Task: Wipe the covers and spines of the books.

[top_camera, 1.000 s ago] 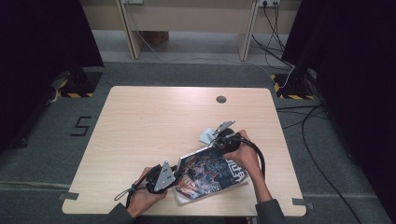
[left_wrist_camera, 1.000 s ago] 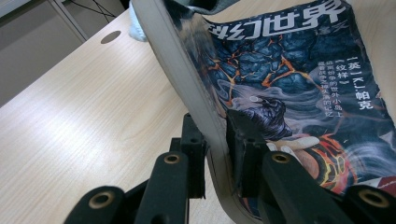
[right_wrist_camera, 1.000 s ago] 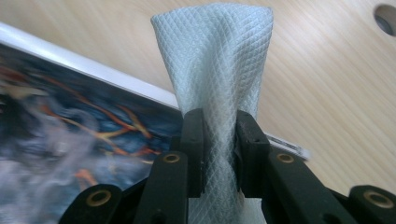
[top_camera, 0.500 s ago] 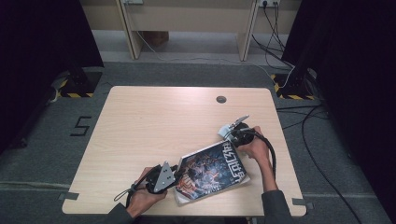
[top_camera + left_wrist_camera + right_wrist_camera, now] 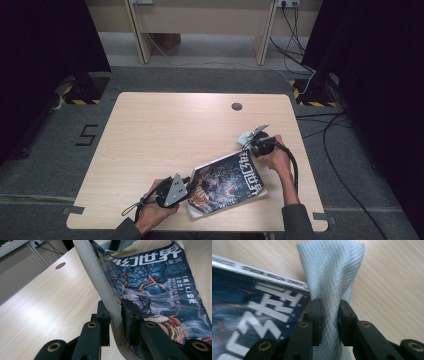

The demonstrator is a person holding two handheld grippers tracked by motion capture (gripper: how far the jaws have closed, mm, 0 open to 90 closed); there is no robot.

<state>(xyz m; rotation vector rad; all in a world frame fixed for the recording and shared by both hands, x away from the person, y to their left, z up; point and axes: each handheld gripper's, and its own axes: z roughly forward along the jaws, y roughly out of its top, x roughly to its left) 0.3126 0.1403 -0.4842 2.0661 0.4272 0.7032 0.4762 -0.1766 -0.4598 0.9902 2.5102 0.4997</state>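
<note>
Pale cloth and magazine both held over wooden surface.
Left gripper is clamped on the magazine's near edge; right gripper is clamped on the cloth, just beside the magazine's far corner.

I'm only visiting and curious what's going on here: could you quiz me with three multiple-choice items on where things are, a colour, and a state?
1. Where does the magazine lie on the table?
A near edge, right of middle
B far left corner
C by the round hole

2. What colour is the cloth?
A red
B pale grey-blue
C black

3. The left hand-held gripper is
A open above the table
B shut on the magazine
C holding the cloth

A, the high view shows it there; B, seen close in the right gripper view; B, its jaws pinch the magazine's edge.
</note>
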